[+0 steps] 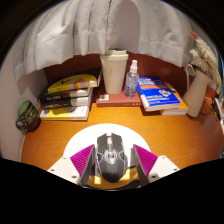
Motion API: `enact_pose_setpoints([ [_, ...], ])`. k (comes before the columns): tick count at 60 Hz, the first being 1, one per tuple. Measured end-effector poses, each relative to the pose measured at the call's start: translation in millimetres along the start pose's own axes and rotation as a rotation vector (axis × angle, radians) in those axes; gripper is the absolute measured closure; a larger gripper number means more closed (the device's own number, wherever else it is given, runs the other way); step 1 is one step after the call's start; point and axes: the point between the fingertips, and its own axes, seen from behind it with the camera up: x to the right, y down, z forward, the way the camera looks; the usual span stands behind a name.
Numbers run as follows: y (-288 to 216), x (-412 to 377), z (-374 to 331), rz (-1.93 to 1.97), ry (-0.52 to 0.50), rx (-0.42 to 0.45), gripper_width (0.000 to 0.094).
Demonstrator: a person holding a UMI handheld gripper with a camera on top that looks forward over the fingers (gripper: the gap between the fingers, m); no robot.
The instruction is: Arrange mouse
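- Orange-brown wooden table (50, 145) stands against a pale wall with a white draped curtain (90, 30) behind it.
- Along the table's far edge sit a stack of books with a yellow cover on top (70, 95), a cream-coloured upright container (114, 72), a small clear spray bottle (132, 78), a blue-covered book (160, 96) and a pale vase with dried stems (198, 85); a dark green mug (27, 114) stands near the far left corner.
- A black computer mouse with grey trim (112, 155) lies at the table's near edge on a round white mat (80, 148), its nose pointing toward the far edge.
- The gripper (113, 165) has its fingers wide apart, one at each flank of the mouse; the magenta pads (87, 165) look to be at or almost at the sides, and I cannot tell whether they press, so the mouse appears to rest on the mat between them.
- Likely handling: a light, rigid plastic shell with smooth curved sides, which could slip or twist under an uneven pinch; the waist between the two flanks seems the best hold.
- The gripper is held low and nearly level, aimed along the mouse's length toward the far edge.
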Motion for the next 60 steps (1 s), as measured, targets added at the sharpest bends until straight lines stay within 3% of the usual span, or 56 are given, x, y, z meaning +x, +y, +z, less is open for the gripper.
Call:
enact_pose_setpoints([
  [5, -13, -3, -22, 0.009, -0.021, 0.027, 0.0090],
  [20, -41, 7, -148, -0.037, -0.061, 0.129, 0.0087],
  [40, 11, 40, -296, -0.043, -0.102, 0.196, 0.0090],
  [60, 47, 77, -349, 0.001, -0.109, 0.215, 0.0099],
])
